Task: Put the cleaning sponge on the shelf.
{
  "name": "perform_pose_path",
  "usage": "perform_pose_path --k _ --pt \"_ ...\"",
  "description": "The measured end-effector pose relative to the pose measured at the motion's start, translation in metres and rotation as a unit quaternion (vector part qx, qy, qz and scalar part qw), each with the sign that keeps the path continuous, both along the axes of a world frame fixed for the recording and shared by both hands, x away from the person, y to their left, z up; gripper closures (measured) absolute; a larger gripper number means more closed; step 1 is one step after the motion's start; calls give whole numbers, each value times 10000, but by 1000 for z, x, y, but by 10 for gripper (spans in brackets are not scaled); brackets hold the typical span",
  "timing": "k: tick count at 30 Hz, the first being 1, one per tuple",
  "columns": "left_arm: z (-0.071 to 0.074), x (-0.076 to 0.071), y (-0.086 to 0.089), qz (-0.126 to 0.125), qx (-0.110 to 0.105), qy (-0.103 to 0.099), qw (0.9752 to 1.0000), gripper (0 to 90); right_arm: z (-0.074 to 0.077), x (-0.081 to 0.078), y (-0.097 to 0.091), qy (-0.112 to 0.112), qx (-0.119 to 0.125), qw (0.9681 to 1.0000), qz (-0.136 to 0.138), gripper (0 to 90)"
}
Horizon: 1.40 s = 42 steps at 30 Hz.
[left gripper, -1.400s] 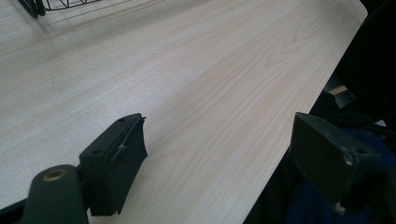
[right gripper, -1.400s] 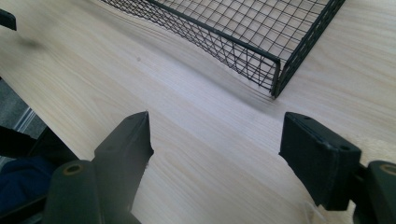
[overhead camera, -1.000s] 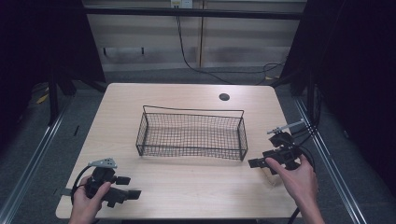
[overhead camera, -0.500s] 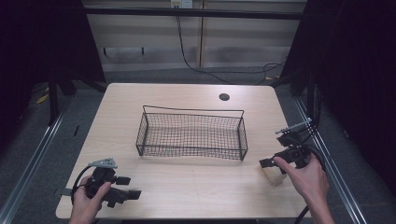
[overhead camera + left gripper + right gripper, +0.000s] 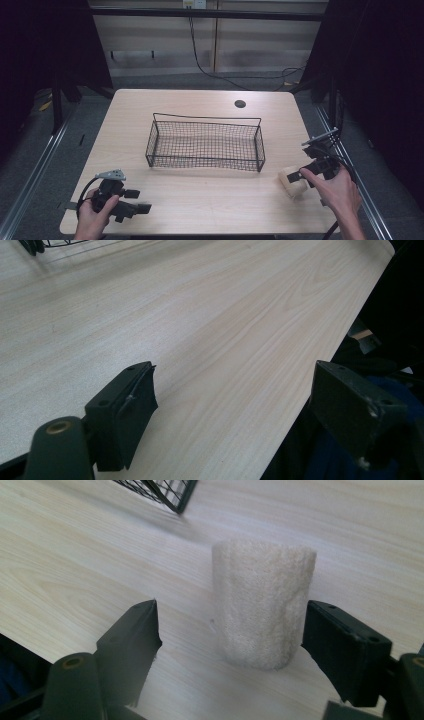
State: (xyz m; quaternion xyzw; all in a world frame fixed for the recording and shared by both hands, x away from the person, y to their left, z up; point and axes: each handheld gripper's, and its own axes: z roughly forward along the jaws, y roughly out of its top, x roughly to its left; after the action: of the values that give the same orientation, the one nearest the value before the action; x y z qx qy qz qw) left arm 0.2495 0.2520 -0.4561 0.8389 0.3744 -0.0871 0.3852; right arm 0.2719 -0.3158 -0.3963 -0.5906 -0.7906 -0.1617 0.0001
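While the cream fuzzy block point(image 5: 263, 602) stands on the tabletop point(image 5: 210, 200) between the jaws of our right tool point(image 5: 230, 640), we have not gripped it yet: the right-hand jaw sits just beside the block's flank, perhaps touching it, and the left-hand jaw stands well apart from it with bare wood showing in the gap. Those jaws have just been opening, with the block between them, so we read this tool as open around the block and not clamped on it. In the high view the block point(image 5: 292, 181) lies just ahead of the right tool point(image 5: 300, 176), near the tabletop's right edge.

Beyond the block, farther from the tool, stands the black wire basket point(image 5: 205, 145); its corner point(image 5: 165, 492) shows past the block in the right gripper view. We see nothing lying in it.

Our left tool point(image 5: 131, 200) rests near the front left corner of the tabletop, well apart from both block and basket. Its jaws stand wide, with nothing between them but bare wood point(image 5: 225, 340).

We judge the step in hand to be the grasp on the block, with the basket as its likely place. The next move calls for centring the jaws on the block, then closing them until both pads press its soft sides, before any lift. A grip too near one edge could let the block twist or topple.
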Motion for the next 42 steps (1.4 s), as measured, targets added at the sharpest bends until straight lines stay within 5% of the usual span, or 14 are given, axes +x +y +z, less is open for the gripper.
perform_pose_path --k 9,17,42 --pt "0 0 0 16 6 -7 10000 184 -10 8 -2 316 -55 9995 35 168" --pt "0 0 0 12 -6 -6 10000 184 -21 15 -2 693 -252 9973 44 215" --pt "-1 1 0 23 -15 11 10000 183 -44 28 5 990 -590 9933 74 222"
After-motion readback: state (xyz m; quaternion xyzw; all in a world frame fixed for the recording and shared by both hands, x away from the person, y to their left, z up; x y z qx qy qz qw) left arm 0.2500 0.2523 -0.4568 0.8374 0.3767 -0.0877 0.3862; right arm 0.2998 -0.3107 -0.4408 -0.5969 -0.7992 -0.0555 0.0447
